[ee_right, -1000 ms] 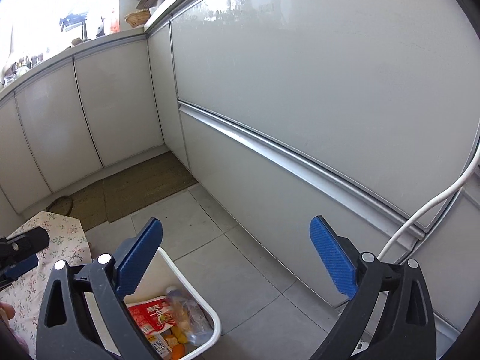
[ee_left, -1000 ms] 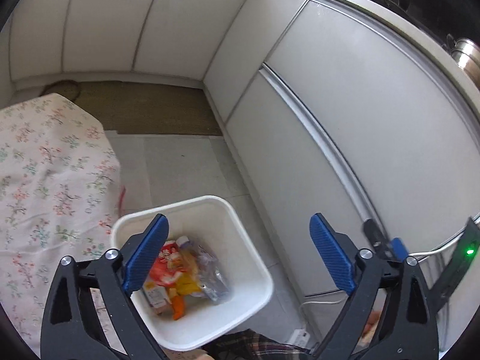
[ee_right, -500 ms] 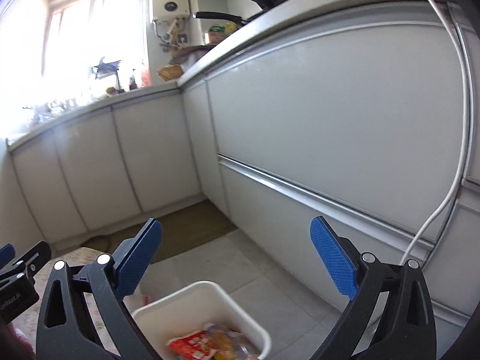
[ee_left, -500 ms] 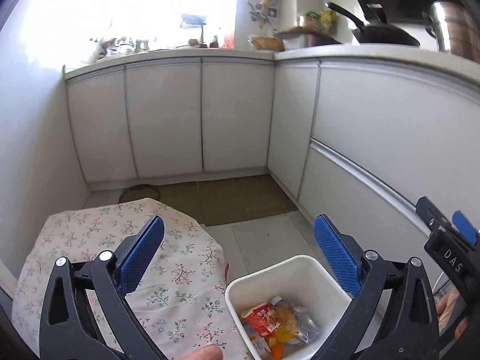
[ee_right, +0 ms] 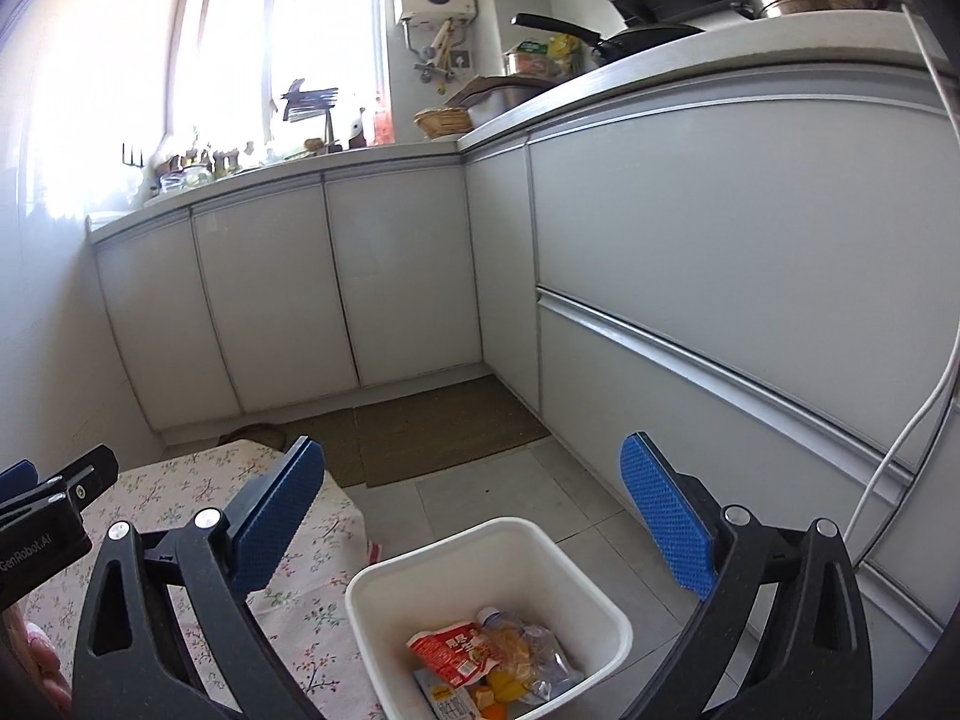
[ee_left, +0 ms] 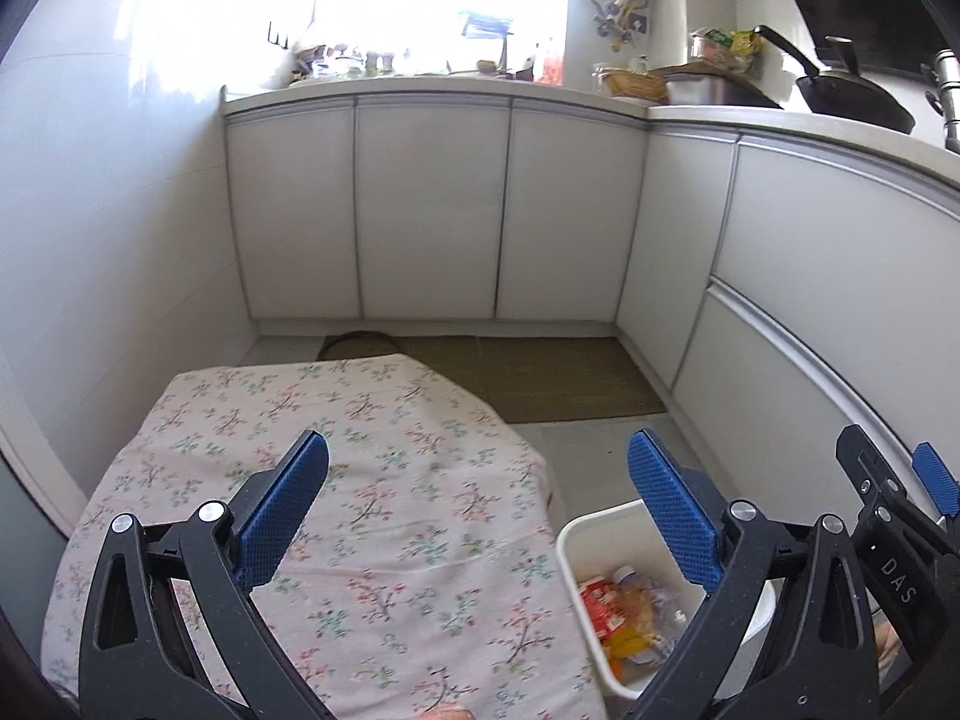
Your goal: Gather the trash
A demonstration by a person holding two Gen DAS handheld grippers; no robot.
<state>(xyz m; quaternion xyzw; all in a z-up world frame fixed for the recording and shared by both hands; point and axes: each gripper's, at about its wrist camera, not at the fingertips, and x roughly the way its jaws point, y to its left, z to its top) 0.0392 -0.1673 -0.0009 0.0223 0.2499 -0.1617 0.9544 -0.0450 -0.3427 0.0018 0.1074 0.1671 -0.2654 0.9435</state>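
Both sets of fingers spread wide, gripping nothing: left gripper over the floral counter, right gripper above the white bin. Trash sitting in the bin. Best to scan the cloth for leftovers.

Small L-shaped kitchen. Pale grey cabinet doors line two walls beneath a white countertop. Bright window above the far run, strongly backlit. Grey tile floor with brown mat at the cabinet base. Floral cloth covers the table. Wall-mounted water heater in the corner.
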